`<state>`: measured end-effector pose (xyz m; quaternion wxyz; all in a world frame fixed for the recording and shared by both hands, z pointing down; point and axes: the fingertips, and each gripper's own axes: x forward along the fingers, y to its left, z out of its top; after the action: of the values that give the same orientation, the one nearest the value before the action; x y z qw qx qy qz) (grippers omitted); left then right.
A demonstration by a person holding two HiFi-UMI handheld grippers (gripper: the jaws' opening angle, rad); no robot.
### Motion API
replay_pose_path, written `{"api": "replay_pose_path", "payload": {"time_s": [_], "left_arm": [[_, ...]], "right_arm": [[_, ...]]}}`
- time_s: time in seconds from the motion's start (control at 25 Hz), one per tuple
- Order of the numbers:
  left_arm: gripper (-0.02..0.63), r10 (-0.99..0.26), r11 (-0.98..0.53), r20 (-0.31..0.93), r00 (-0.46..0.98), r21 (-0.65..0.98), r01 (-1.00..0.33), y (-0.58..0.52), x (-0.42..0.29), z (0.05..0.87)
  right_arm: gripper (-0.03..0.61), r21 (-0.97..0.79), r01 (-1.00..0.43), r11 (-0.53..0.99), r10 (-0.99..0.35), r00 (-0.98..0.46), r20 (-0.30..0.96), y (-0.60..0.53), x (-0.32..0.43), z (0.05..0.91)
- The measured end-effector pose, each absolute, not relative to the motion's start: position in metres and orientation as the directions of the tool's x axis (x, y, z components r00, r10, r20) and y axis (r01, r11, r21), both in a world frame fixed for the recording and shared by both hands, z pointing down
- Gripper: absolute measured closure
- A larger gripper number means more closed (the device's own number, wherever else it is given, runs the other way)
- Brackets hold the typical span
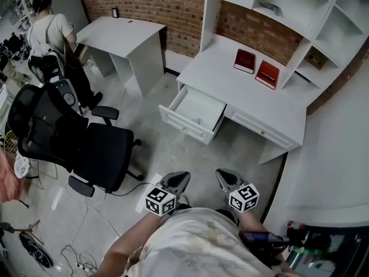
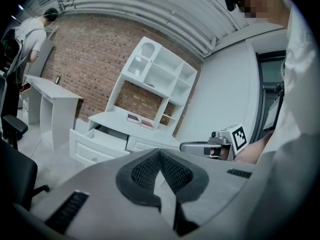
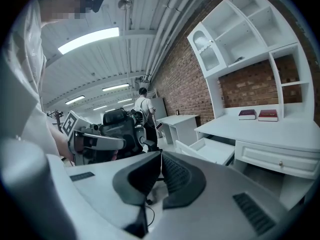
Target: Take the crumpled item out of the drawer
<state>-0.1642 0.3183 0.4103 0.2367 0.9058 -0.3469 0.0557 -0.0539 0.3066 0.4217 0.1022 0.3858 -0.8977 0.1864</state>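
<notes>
Closed and empty, the left gripper (image 1: 180, 178) and right gripper (image 1: 223, 175) hang well short of the open drawer (image 1: 185, 126) under the front edge of the desk (image 1: 230, 79); the crumpled item, presumably inside, isn't discernible, but is probably light and soft, so pinch a raised fold.

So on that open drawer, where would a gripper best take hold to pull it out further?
By the small knob on the drawer's front panel, coming straight at it from the room side. The panel is broad and flat, so the knob looks like the only part narrow enough for jaws; the panel's exposed top edge is a fallback.
</notes>
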Motion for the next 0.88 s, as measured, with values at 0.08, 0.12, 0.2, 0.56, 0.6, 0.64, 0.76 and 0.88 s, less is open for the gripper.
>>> {"api": "replay_pose_path", "payload": {"time_s": [0.08,0.12,0.2,0.56,0.6,0.64,0.76,0.88], "left_arm": [[0.592,-0.596,-0.652,0.266,0.757,0.390,-0.650,0.316,-0.170,0.413],[0.592,-0.594,-0.654,0.267,0.759,0.389,-0.648,0.314,-0.173,0.414],[0.592,-0.590,-0.658,0.266,0.763,0.390,-0.645,0.311,-0.177,0.415],[0.592,-0.594,-0.655,0.251,0.764,0.401,-0.641,0.292,-0.195,0.414],[0.592,-0.593,-0.654,0.253,0.764,0.403,-0.640,0.291,-0.195,0.416],[0.592,-0.592,-0.653,0.256,0.764,0.403,-0.641,0.290,-0.196,0.417],[0.592,-0.591,-0.647,0.267,0.761,0.406,-0.645,0.288,-0.198,0.421],[0.592,-0.598,-0.635,0.275,0.753,0.411,-0.654,0.281,-0.201,0.425]], "right_arm": [[0.554,-0.255,-0.737,0.626,-0.661,-0.675,0.328,0.303,-0.059,0.423],[0.554,-0.255,-0.740,0.623,-0.663,-0.672,0.329,0.302,-0.061,0.424],[0.554,-0.252,-0.745,0.618,-0.666,-0.666,0.337,0.300,-0.064,0.426],[0.554,-0.243,-0.760,0.603,-0.675,-0.649,0.351,0.282,-0.072,0.427],[0.554,-0.242,-0.759,0.604,-0.674,-0.649,0.353,0.279,-0.073,0.427],[0.554,-0.242,-0.759,0.605,-0.672,-0.649,0.356,0.276,-0.074,0.428],[0.554,-0.246,-0.758,0.605,-0.667,-0.650,0.363,0.272,-0.075,0.431],[0.554,-0.249,-0.752,0.611,-0.659,-0.657,0.366,0.266,-0.078,0.435]]}}
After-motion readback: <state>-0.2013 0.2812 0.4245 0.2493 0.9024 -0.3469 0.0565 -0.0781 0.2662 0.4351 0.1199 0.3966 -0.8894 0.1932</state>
